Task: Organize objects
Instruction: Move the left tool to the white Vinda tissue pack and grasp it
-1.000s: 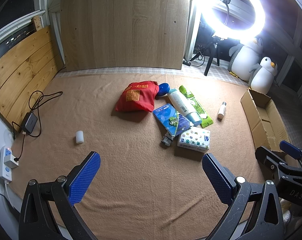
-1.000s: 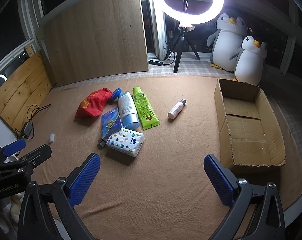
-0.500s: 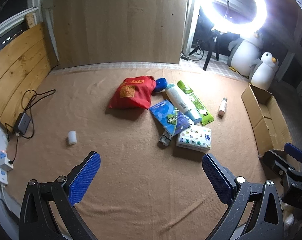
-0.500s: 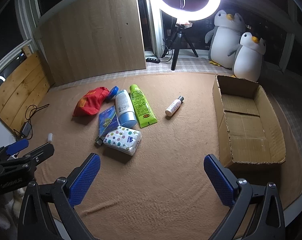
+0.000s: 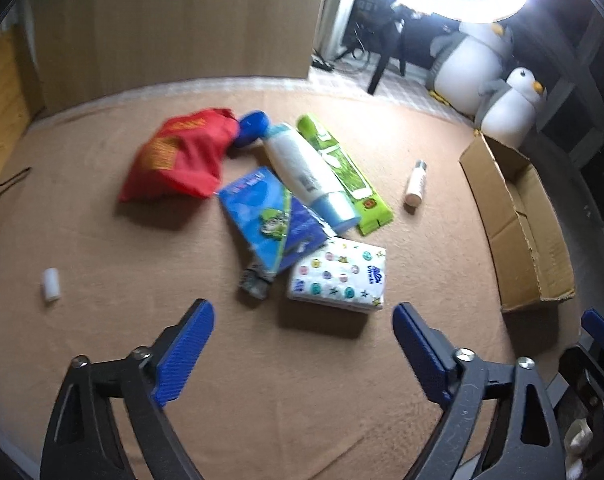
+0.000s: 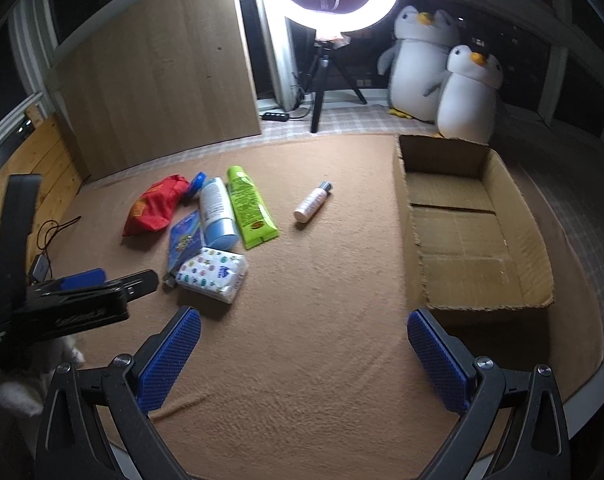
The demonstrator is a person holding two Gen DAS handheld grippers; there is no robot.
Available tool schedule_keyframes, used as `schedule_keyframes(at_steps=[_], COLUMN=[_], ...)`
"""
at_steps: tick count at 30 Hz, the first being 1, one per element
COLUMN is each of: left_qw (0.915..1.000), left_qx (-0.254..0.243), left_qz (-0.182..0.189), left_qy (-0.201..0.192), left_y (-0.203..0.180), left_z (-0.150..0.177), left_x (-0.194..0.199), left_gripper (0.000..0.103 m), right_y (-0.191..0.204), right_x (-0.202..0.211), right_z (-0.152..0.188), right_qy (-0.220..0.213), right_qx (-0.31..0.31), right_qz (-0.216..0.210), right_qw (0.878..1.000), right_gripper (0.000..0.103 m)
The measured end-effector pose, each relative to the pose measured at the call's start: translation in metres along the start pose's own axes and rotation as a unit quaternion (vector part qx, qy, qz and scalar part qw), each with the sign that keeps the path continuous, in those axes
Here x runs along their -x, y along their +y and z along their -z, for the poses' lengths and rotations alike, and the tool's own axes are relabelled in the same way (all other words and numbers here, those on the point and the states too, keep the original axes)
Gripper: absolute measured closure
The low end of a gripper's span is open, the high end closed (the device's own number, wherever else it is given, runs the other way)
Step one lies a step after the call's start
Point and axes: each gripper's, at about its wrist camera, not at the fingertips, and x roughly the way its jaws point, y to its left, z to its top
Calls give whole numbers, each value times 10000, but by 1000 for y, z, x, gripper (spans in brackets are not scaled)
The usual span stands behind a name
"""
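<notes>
On the tan blanket lies a cluster: a red pouch (image 5: 182,156), a blue lid (image 5: 253,127), a white-and-blue tube (image 5: 307,174), a green tube (image 5: 345,174), a blue packet (image 5: 268,218) and a patterned tissue pack (image 5: 337,276). A small white bottle (image 5: 415,184) lies apart to the right, and a small white cylinder (image 5: 50,284) to the left. An open cardboard box (image 6: 469,224) stands at the right. My left gripper (image 5: 303,344) is open and empty, just short of the tissue pack. My right gripper (image 6: 303,356) is open and empty over bare blanket.
A ring light on a tripod (image 6: 321,76) and two plush penguins (image 6: 445,76) stand behind the blanket. A wooden panel (image 6: 158,80) leans at the back. Cables and a power adapter (image 6: 40,266) lie at the left edge.
My left gripper has moved forward and right toward the tissue pack, so the cluster looks larger. My right gripper has moved slightly forward. Both stay open.
</notes>
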Motion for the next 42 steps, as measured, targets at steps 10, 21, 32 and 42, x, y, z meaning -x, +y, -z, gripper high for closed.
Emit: schedule_keyframes(at_steps=[10,21,32,42], left_qw=[9991,9968,9945,9956], left_qx=[57,13,-282,-380], left_qz=[232,581,875,711], left_qy=[339,554,506,474], left_y=[-2,-12,-38,-42], left_z=[-15,-14,-5,-48], left_x=[-42,-63,-52,-62], left_gripper=[25,31,35,43], right_y=[-25,-36,-39,-45], right_x=[1,0,-4,-6], right_z=[5,5,5,8], right_qy=[46,73,129,177], right_qx=[-216,-275,-284,-400], right_qz=[173,229,199,196], right_qw=[9996,9993,9993,9989], right_gripper=[1,1,1,1])
